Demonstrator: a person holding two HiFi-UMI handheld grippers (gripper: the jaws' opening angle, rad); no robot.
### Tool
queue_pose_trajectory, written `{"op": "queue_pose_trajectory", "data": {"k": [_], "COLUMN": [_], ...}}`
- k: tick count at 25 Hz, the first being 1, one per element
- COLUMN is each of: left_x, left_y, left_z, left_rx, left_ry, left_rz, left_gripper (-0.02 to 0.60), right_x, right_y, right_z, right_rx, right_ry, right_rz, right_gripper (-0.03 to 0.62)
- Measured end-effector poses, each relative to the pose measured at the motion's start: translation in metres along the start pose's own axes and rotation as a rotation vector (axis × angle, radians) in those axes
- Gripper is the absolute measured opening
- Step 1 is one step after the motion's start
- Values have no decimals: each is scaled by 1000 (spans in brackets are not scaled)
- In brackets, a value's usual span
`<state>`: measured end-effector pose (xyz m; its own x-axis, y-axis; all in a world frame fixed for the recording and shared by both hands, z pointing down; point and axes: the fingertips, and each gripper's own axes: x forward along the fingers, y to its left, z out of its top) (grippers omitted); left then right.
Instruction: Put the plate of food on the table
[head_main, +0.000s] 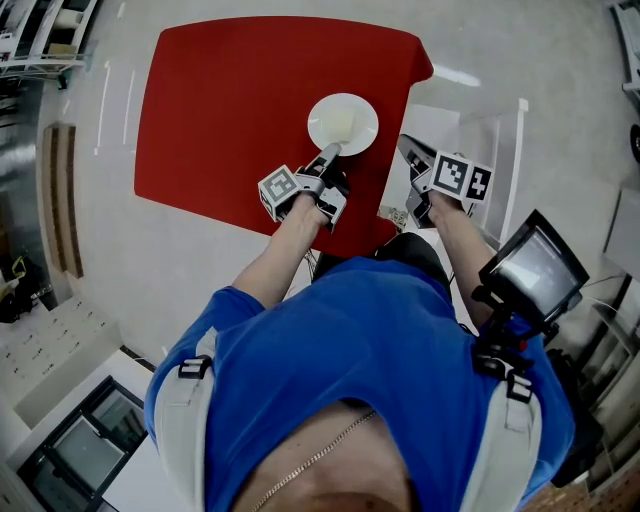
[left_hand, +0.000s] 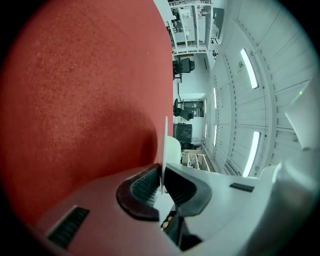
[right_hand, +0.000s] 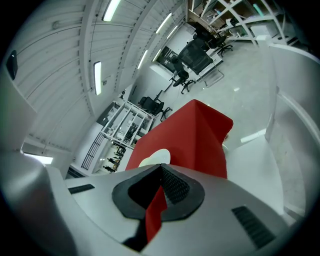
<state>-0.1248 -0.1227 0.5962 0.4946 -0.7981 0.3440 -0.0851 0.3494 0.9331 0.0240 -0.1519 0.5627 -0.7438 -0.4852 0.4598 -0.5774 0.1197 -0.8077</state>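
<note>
A white plate (head_main: 343, 123) lies flat on the red-covered table (head_main: 230, 120), near its right side, with something pale on it. My left gripper (head_main: 331, 153) is shut on the plate's near rim. In the left gripper view the plate (left_hand: 166, 142) shows edge-on, pinched between the two pads. My right gripper (head_main: 405, 146) hovers just off the table's right edge, apart from the plate. Its jaws meet at the tips (right_hand: 160, 167) with nothing held; the red table (right_hand: 185, 140) and the plate (right_hand: 154, 159) lie beyond them.
White furniture (head_main: 500, 130) stands right of the table, under my right gripper. A screen on a mount (head_main: 535, 270) sits at the person's right side. Shelving (head_main: 45, 40) is at the far left. Office chairs (right_hand: 192, 55) stand further off on the pale floor.
</note>
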Motion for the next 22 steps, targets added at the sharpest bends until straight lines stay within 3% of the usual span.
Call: {"op": "queue_pose_trajectory", "data": {"k": [12,22], "left_x": [4,2], "left_y": [16,25], "left_z": [3,1], "left_rx": [-17,38], "left_ry": [-26,1], "left_rz": [68,144], "left_gripper": [20,20], "right_x": [3,4], "right_y": [-6,-4], "right_z": [-4,-5], "right_rx": [15,19], "right_ry": [41,43], "right_rz": [4,22], "right_gripper": [2,2]}}
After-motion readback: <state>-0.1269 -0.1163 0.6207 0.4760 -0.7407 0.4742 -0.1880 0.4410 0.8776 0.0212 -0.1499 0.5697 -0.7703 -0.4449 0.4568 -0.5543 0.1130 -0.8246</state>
